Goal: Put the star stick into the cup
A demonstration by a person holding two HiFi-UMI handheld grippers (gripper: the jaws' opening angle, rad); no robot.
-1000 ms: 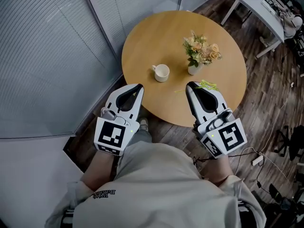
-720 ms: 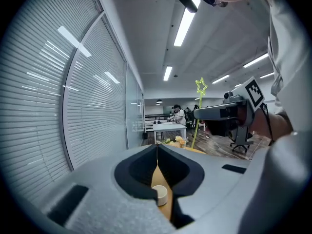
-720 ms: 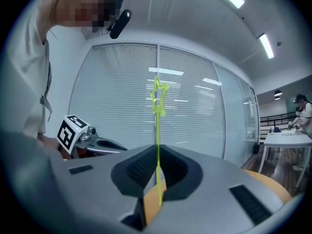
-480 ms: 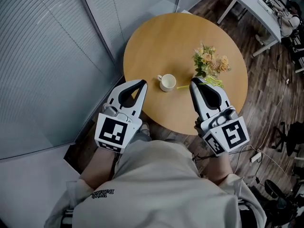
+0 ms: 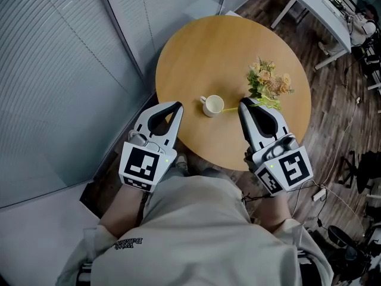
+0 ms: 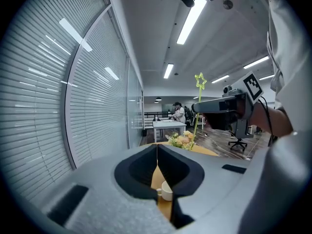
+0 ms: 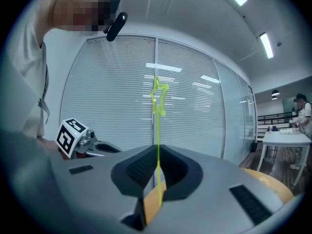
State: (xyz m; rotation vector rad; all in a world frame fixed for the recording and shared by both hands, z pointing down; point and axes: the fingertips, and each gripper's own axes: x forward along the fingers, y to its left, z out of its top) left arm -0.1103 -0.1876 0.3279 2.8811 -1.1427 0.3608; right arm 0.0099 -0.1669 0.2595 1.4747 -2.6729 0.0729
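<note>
A white cup (image 5: pixel 213 105) stands on the round wooden table (image 5: pixel 196 52), near its front edge. My right gripper (image 5: pixel 245 105) is shut on the thin yellow-green star stick (image 5: pixel 262 103), just right of the cup. In the right gripper view the stick (image 7: pixel 158 130) rises straight from the closed jaws, star on top. My left gripper (image 5: pixel 177 107) hovers left of the cup, shut with nothing in it. The left gripper view has the cup (image 6: pixel 165 191) just below its jaws and the star stick (image 6: pixel 199 82) standing up from the right gripper (image 6: pixel 222 112).
A small vase of flowers (image 5: pixel 268 83) stands on the table just beyond the right gripper. A slatted glass wall (image 5: pixel 65 70) runs along the left. A white desk (image 5: pixel 321 11) stands on the wood floor at the far right. A person stands far back in the office.
Both grippers have come forward over the table's front edge, so the cup and flowers now lie closer to their tips. The stick's thin end now points toward the cup.
</note>
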